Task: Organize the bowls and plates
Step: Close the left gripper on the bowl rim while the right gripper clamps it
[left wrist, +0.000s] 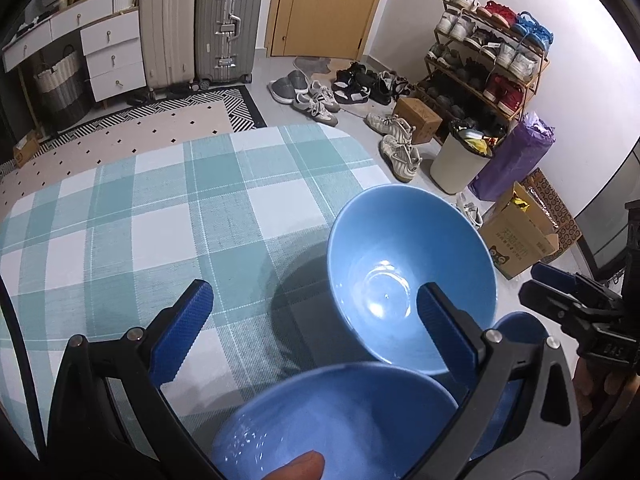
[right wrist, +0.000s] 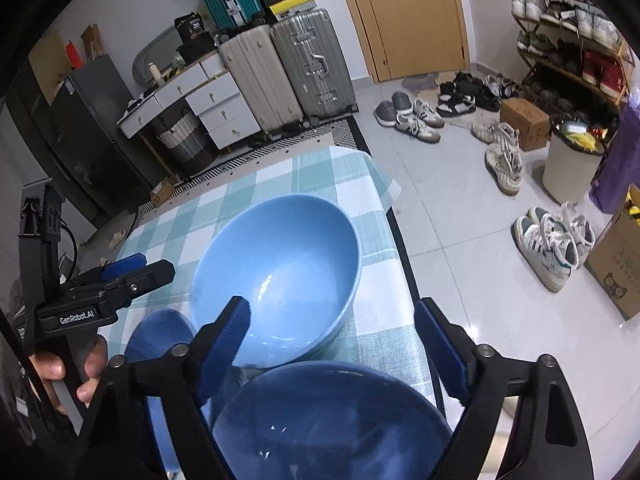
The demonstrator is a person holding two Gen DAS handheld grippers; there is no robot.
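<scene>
Light blue bowl (right wrist: 280,276): on the checked tablecloth (left wrist: 140,216), near the table's right edge, tilted. Darker blue bowl (right wrist: 332,420): just in front, nearest the cameras; third blue dish (right wrist: 160,332) partly hidden beside it. Right gripper (right wrist: 332,344): jaws apart, left finger inside the light bowl's rim, not pinching. Left gripper (left wrist: 308,332): jaws wide, holding nothing.

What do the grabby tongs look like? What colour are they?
Both tongs are black frames with blue textured pads and silver bolts. The left tongs and right tongs look alike. Seen from the right wrist, the left tongs carry white lettering reading GenRobot.AI, with a black cable behind them.
</scene>
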